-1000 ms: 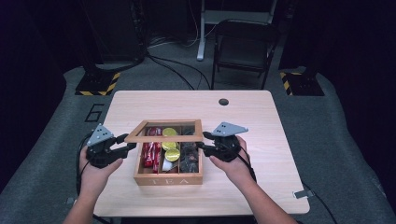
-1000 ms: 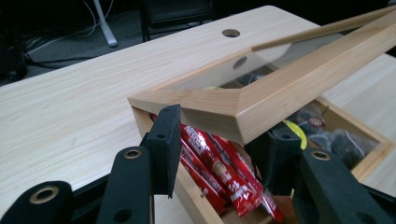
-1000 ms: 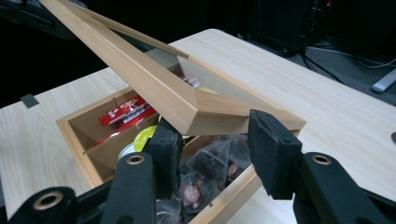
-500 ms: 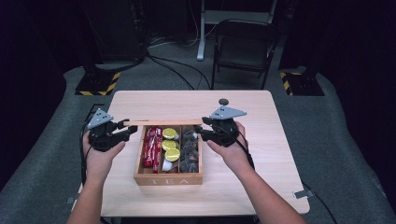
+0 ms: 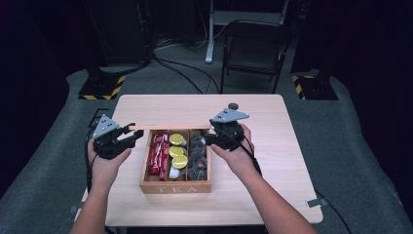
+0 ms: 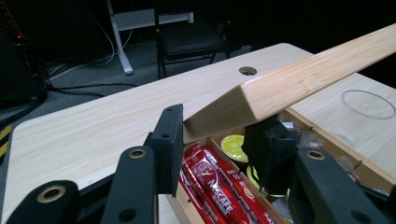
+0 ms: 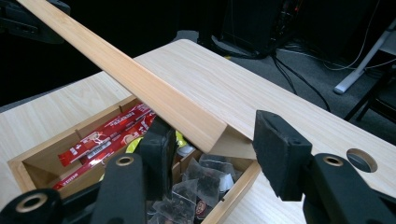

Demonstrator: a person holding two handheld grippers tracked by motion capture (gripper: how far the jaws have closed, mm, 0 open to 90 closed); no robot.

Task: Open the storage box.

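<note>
Dark lab/studio: floor cables [image 5: 180, 73] (hazard-taped stand bases [image 5: 101, 87]), folding chair [image 5: 253, 46].

pale wood lid [image 5: 168, 127], red sachets [image 5: 158, 153], yellow-green pods [image 5: 178, 151], black grippers

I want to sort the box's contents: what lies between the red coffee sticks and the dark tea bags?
The high view shows the yellow-lidded capsules in the middle compartment, between the red coffee sticks and the dark tea bags.
</note>
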